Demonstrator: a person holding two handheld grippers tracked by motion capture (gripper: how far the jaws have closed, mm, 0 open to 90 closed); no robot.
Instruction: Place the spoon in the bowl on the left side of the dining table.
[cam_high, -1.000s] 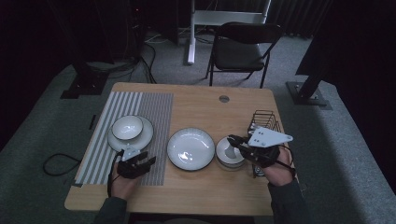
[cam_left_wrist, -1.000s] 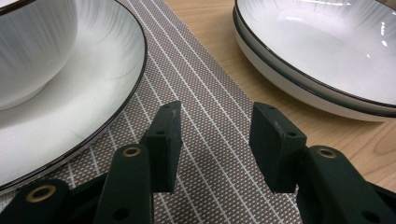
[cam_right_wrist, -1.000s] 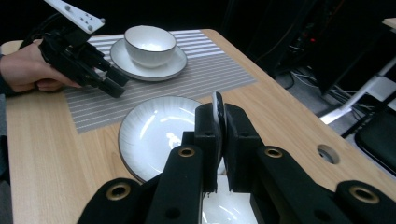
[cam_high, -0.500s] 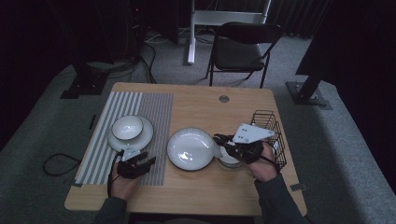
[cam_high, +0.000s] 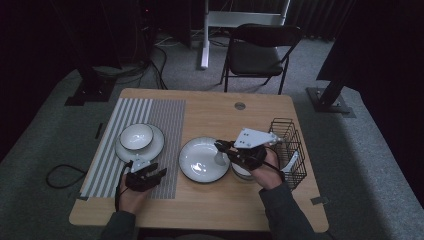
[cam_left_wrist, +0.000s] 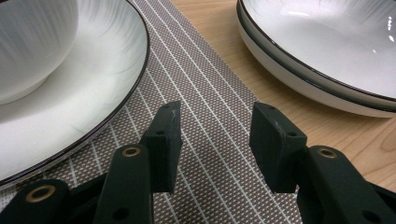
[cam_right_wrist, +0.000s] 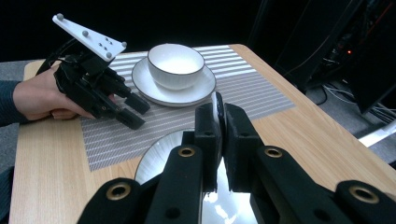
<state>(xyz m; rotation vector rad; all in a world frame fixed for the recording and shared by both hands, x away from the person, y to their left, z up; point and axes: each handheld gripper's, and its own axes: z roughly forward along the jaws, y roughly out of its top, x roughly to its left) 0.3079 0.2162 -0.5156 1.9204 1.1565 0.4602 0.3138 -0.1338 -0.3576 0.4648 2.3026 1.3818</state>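
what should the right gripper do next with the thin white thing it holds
Probably carry it left to the bowl: the right gripper is shut on the white piece, perhaps a spoon, above the plate, and the bowl stands empty beyond.

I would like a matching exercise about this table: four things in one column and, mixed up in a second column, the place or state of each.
Things:
1. bowl
2. wire basket
3. left tongs
4. right tongs

Places or states:
a. shut on a thin white piece, above the wide plate
b. open and empty, over the striped mat
c. on a flat plate on the striped mat
d. at the right edge of the table

Pairs: 1-c, 2-d, 3-b, 4-a
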